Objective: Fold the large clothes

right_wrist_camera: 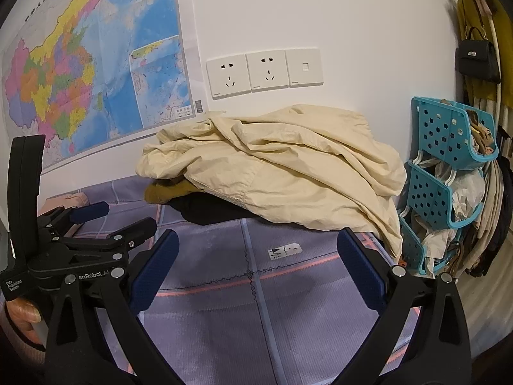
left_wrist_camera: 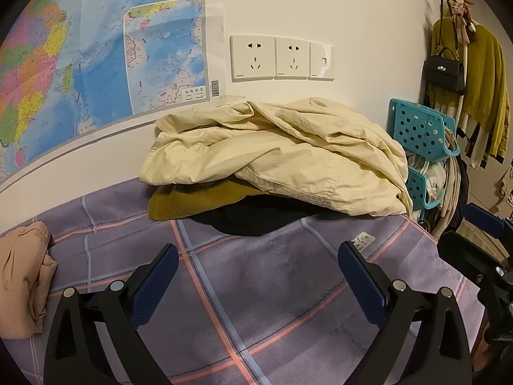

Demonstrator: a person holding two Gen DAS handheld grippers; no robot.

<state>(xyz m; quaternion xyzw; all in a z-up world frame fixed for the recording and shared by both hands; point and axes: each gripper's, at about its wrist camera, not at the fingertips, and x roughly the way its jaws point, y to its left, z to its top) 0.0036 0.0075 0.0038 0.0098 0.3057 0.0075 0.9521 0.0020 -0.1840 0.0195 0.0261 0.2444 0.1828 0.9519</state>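
Left wrist view: left claw (left_wrist_camera: 258, 264) spread wide, nothing between its pads; right claw (right_wrist_camera: 258, 252) likewise released and empty; both hover low over the bare near part of the bed (left_wrist_camera: 288, 304), side by side, w/ the left one's body showing at the left of the right wrist view.

Key relation: clothes pile lies straight ahead of both claws, at the bed's far edge against the wall (left_wrist_camera: 320, 16); cream garment (left_wrist_camera: 272, 157) on top, crumpled, long axis running along the far edge, left-right; its right end drapes to the bed's far-right corner, so right claw looks nearer that end, left claw nearer the left hem; neither touches cloth yet.

Count: 3 garments in the pile, i.e. cream on top, mustard garment (left_wrist_camera: 192, 200) under it, black garment (left_wrist_camera: 256, 218) lowest; 1 separate pink garment (left_wrist_camera: 24, 282) at the left edge; 2 claws; 1 white tag (right_wrist_camera: 285, 251) on the cover.

Judgement: task barely begun; next reach prob. goes forward to the cream piece.
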